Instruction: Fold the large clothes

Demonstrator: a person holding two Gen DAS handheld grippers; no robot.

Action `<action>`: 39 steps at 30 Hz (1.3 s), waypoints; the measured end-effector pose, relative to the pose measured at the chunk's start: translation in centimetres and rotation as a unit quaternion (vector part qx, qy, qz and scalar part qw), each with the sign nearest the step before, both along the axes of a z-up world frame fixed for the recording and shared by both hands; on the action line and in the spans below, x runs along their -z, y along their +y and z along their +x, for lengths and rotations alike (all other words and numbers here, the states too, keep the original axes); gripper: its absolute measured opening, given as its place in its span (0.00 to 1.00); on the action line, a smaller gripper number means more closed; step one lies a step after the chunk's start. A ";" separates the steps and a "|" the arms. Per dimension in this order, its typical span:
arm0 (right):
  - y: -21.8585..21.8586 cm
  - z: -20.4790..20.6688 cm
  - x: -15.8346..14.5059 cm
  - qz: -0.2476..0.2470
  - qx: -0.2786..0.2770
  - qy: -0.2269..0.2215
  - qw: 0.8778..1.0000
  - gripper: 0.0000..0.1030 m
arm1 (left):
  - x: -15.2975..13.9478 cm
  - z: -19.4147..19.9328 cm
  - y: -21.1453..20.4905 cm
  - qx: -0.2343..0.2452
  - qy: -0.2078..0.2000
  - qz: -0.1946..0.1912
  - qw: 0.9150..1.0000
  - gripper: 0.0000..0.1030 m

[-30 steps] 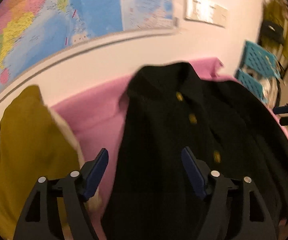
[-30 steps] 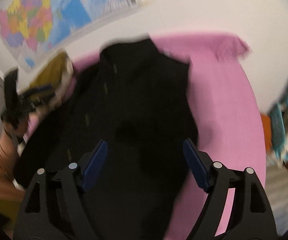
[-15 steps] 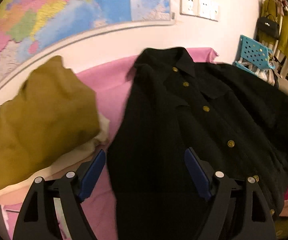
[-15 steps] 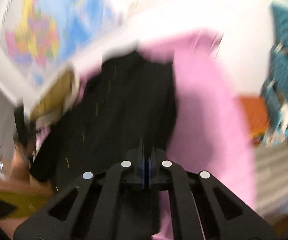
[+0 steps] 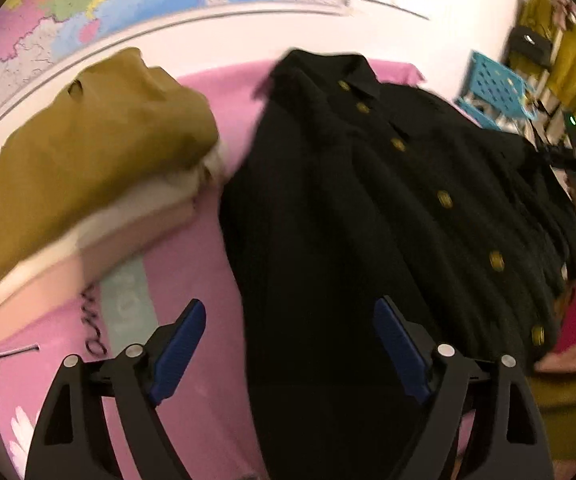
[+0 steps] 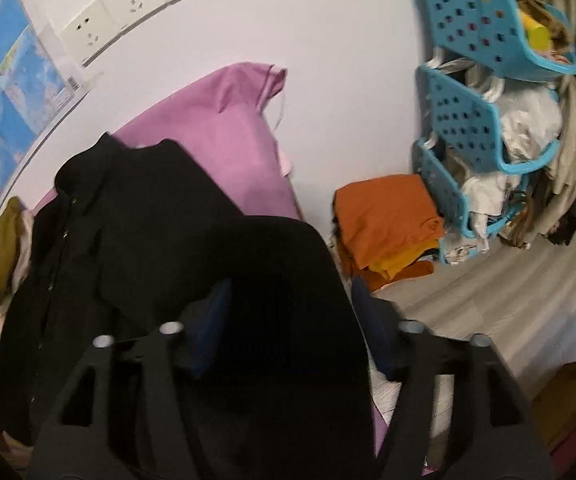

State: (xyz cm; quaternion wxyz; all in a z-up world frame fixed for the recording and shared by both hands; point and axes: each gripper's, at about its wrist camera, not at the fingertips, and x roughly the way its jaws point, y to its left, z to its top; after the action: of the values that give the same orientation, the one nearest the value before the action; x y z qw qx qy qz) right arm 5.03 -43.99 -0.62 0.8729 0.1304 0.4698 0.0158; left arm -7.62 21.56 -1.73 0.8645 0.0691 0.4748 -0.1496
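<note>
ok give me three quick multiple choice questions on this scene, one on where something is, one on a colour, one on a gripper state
1. Where does the mustard garment lie relative to the black jacket in the left wrist view?
A. to its left
B. on top of it
C. under it

2. What colour are the jacket's buttons?
A. white
B. gold
C. red

3. How is the left gripper?
A. shut on the jacket
B. shut on nothing
C. open over the jacket

Answers: 1 A, the mustard pile sits left of the jacket on the pink cover. 2 B, they show yellow-gold against black cloth. 3 C, its blue pads stand wide apart.
</note>
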 end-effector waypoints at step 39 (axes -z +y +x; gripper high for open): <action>7.6 -12.9 -6.1 0.011 -0.149 -0.158 0.976 0.84 | -5.0 -6.2 2.7 -0.024 -0.177 -0.075 0.981 0.80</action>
State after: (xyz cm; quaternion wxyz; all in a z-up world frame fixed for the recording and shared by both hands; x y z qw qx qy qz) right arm -7.85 -36.39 5.47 0.9224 0.0645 0.3402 0.1709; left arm -13.82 24.21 3.32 0.9409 0.0177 0.3035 -0.1492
